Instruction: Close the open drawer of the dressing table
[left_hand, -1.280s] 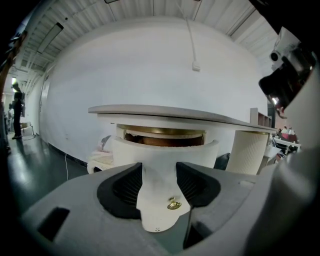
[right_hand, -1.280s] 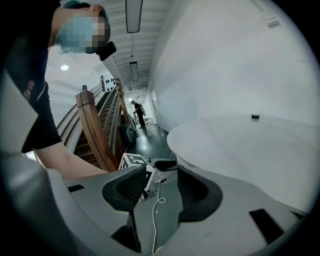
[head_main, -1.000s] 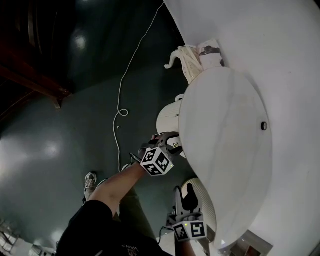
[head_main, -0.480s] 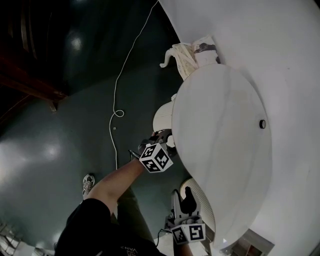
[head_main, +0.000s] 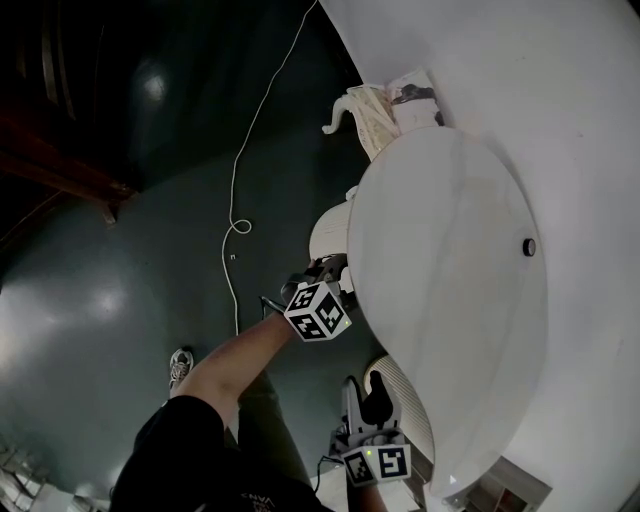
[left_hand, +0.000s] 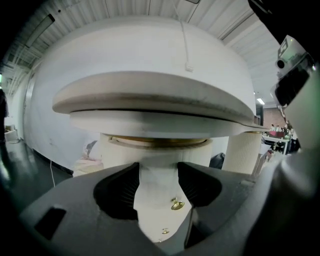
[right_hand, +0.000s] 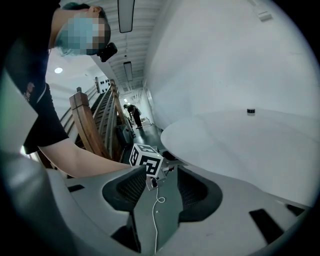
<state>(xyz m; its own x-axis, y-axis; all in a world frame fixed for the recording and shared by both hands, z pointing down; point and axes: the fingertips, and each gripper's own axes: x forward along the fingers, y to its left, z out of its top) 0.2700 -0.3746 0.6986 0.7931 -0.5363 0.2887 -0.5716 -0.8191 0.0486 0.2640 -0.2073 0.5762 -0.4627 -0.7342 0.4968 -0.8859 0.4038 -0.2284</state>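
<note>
The white dressing table's oval top (head_main: 450, 280) fills the right of the head view. Its rounded drawer front (head_main: 325, 235) juts out past the left edge. In the left gripper view the drawer front (left_hand: 157, 185) curves just beyond my jaws, with a brass knob (left_hand: 176, 203) low between them. My left gripper (head_main: 335, 272) points at the drawer under the tabletop; its jaws are opening and the pads press on nothing. My right gripper (head_main: 375, 388) hangs lower, near the person's body, open with only floor between its fingers (right_hand: 131, 186).
A white cable (head_main: 240, 180) trails over the dark floor. A pale cloth bundle (head_main: 375, 110) lies behind the table by the white wall. A ribbed white column (head_main: 410, 400) stands by my right gripper. A small black knob (head_main: 528, 246) sits on the tabletop. A wooden staircase (right_hand: 85, 120) rises behind.
My left gripper has edged a little toward the table, and slightly less of the drawer front shows beyond the tabletop's edge. The right gripper has stayed put.
</note>
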